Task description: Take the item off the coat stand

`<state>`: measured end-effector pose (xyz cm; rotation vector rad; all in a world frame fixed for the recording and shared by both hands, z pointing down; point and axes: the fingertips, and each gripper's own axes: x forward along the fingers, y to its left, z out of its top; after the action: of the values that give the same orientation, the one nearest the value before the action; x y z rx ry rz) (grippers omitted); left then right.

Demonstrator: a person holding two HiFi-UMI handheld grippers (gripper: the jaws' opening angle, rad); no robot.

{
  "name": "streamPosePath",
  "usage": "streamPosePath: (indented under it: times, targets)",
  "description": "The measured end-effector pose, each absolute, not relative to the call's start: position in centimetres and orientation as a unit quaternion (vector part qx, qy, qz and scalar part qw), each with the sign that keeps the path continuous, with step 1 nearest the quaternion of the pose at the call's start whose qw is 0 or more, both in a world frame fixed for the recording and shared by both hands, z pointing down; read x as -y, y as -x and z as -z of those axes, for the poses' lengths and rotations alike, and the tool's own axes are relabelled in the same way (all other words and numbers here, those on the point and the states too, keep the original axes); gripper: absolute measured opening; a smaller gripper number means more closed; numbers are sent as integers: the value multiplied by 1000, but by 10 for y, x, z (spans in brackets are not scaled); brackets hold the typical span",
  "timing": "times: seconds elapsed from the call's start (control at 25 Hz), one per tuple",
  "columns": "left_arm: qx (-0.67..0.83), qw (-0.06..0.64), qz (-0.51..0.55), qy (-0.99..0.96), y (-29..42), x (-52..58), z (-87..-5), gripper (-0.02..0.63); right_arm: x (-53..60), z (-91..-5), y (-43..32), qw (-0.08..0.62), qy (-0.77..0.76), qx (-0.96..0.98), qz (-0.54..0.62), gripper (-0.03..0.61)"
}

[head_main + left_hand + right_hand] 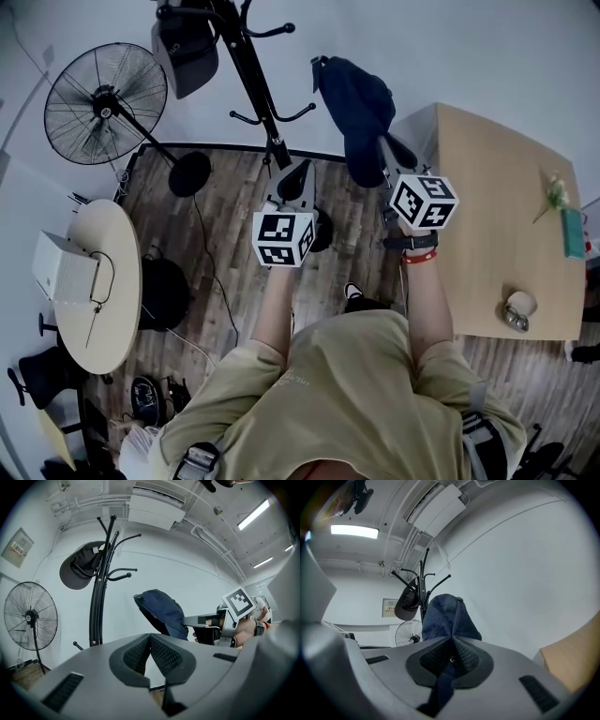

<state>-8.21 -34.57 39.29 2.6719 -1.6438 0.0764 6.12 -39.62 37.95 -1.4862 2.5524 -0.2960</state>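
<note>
Left gripper points at the foot of the coat stand, just to the right of the pole; its two dark pads, dimpled like mesh, are pressed together at the tips with nothing between them, and its grey shell is smooth and rounded. Left of the coat stand is a round wire-caged fan on a thin post with a disc base. On a hook on the left of the coat stand hangs a stiff grey cap with a curved brim. The stand itself is a slim black metal pole with thin curved hooks ending in small knobs. Right of the coat stand and clear of every hook, the blue cap hangs in the air, soft dark cloth with a domed crown and stitched panels. It sits at the tip of the right gripper, beyond the jaws and rising above them in the right gripper view. That gripper's mesh pads are pinching the cap, with a strip of its cloth running down between them and out below. The white cube with black square markers rides on the back of each gripper. Farther right of the coat stand is a pale wooden table, flat and smooth, with squared edges.
</note>
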Motion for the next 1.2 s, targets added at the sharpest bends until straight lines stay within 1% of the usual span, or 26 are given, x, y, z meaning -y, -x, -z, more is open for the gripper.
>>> streamPosePath:
  times: [0.44, 1.2]
  targets:
    - [548, 12, -20, -836, 102, 345, -400, 23, 387, -420, -44, 42, 506, -854, 112, 29]
    - [583, 0, -34, -812, 127, 338, -410, 23, 363, -440, -15, 11, 504, -858, 96, 29]
